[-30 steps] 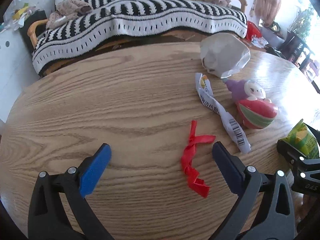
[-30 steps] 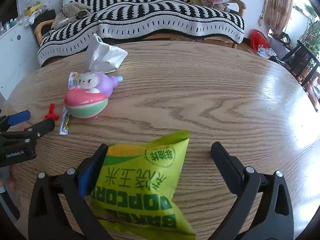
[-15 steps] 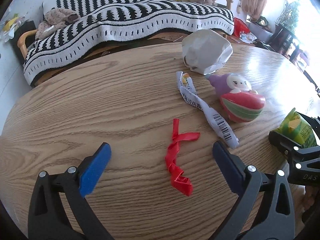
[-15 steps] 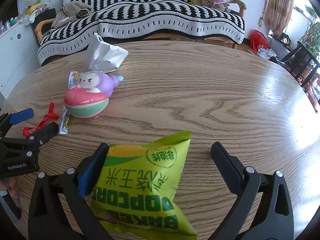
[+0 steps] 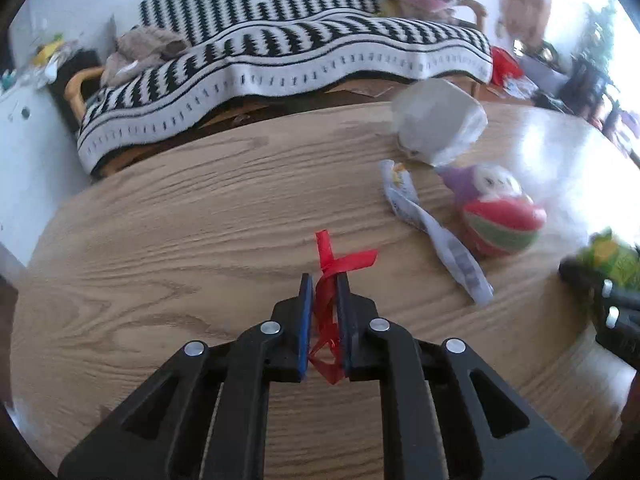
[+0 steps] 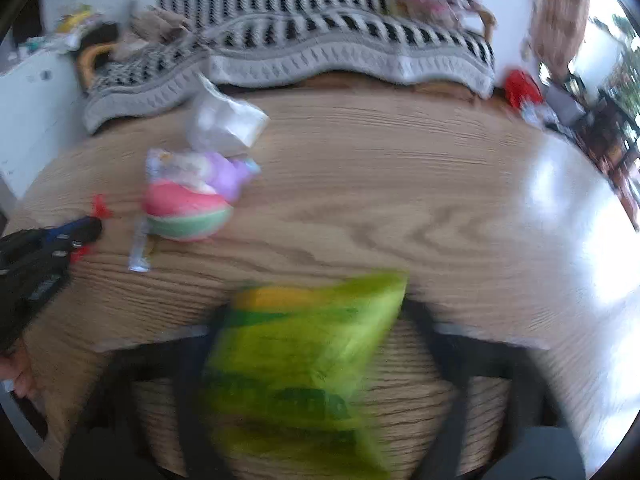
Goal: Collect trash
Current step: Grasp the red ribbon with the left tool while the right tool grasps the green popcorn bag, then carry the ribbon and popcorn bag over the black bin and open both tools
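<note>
My left gripper (image 5: 323,284) is shut on a red ribbon scrap (image 5: 340,262) on the wooden table (image 5: 180,240); the ribbon's ends stick out past the blue pads. In the right wrist view the left gripper (image 6: 86,226) shows at the far left with the red ribbon (image 6: 100,206) in it. A green popcorn bag (image 6: 304,356) lies between the fingers of my right gripper (image 6: 316,320). That view is heavily blurred, so the finger positions are unclear. A long white wrapper (image 5: 436,232) and a crumpled white paper (image 5: 436,124) lie on the table.
A pink, green and purple plush toy (image 5: 496,216) sits beside the wrapper; it also shows in the right wrist view (image 6: 192,200). A sofa with a black-and-white striped blanket (image 5: 280,64) stands behind the table. The table's right side is bright with glare.
My left gripper has closed from wide open onto the red ribbon. The right wrist view has become blurred with motion, and its fingers look closer to the popcorn bag.
</note>
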Motion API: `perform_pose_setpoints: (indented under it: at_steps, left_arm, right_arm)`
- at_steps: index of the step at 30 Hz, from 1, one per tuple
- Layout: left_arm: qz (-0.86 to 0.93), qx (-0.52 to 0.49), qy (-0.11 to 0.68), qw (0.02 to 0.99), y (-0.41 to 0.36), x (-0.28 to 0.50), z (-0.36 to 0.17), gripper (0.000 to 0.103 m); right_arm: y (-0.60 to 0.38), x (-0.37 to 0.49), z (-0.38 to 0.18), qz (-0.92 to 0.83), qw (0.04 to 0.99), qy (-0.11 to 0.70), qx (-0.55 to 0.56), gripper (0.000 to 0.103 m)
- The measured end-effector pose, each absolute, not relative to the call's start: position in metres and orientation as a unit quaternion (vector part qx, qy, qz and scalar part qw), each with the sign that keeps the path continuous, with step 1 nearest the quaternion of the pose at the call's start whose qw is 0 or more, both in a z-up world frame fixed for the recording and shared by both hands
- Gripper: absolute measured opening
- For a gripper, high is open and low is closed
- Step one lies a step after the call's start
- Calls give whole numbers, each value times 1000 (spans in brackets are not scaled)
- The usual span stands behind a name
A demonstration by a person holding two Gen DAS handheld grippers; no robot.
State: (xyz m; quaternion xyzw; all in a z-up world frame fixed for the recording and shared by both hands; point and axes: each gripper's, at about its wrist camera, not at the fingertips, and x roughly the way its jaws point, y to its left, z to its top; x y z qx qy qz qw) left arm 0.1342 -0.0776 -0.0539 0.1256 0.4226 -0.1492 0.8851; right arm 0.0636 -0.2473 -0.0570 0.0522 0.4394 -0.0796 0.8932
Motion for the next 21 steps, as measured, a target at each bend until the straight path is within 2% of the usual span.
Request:
perform_pose_setpoints:
  at_steps: [6, 16, 21]
  left_arm:
    - [-144, 96, 408, 896, -72, 109, -19, 10]
    - [-164, 63, 392, 903, -76, 36, 36, 10]
    - [-210, 81, 363, 904, -99, -20, 69, 10]
  right_arm:
    - [-253, 35, -40, -71, 900, 424, 74, 49]
    - [-277, -38, 42, -71, 922, 364, 112, 49]
    - [-292, -94, 75, -83, 929, 337, 126, 49]
